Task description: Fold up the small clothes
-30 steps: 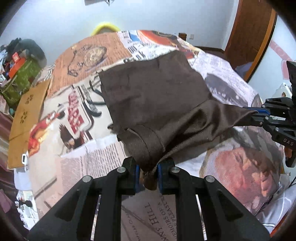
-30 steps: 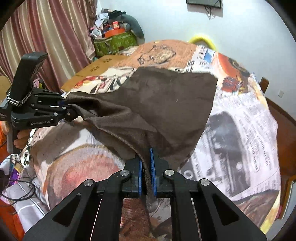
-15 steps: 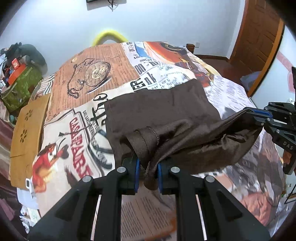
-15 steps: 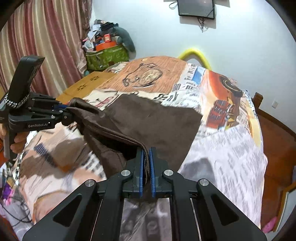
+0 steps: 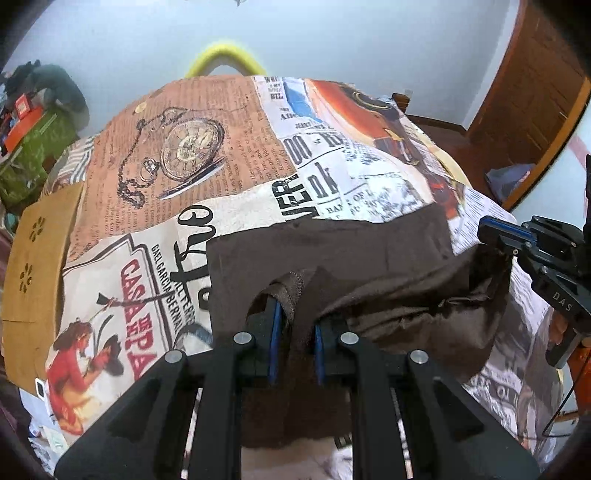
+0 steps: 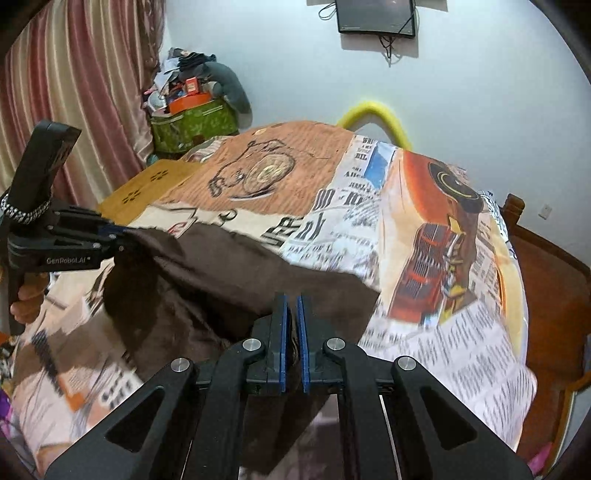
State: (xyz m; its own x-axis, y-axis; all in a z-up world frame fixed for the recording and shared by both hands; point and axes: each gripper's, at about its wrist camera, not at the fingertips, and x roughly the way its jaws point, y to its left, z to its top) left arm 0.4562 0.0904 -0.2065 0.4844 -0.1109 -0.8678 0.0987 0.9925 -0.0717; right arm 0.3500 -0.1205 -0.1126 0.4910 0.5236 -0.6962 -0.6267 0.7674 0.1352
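Dark brown fabric garment (image 5: 332, 254) draped across the near half of the bed, far part lying flat on the newspaper-print bedspread (image 5: 184, 155), near part lifted and doubled over toward the far edge. Hemmed corner bunched up between the blue pads of the left gripper (image 5: 295, 332), pads pinched on a thick wad of cloth with only a narrow gap between them. Opposite corner clamped in the right gripper (image 6: 291, 332), blue pads all but touching, thin layer of brown cloth squeezed between. Cloth slung slack between the two grips, sagging in loose folds. In the right wrist view, left gripper out at the left edge, black handle wrapped by a hand (image 6: 26, 299) low on the grip. Beyond the garment: pocket-watch print near the far edge of the bedspread, yellow curved tube (image 6: 373, 114) past the far edge, green bag (image 6: 192, 125) piled with clutter by the striped pink curtain (image 6: 74, 74), black wall-mounted screen (image 6: 375, 16) up high, wooden door (image 5: 532, 96) off to the right.
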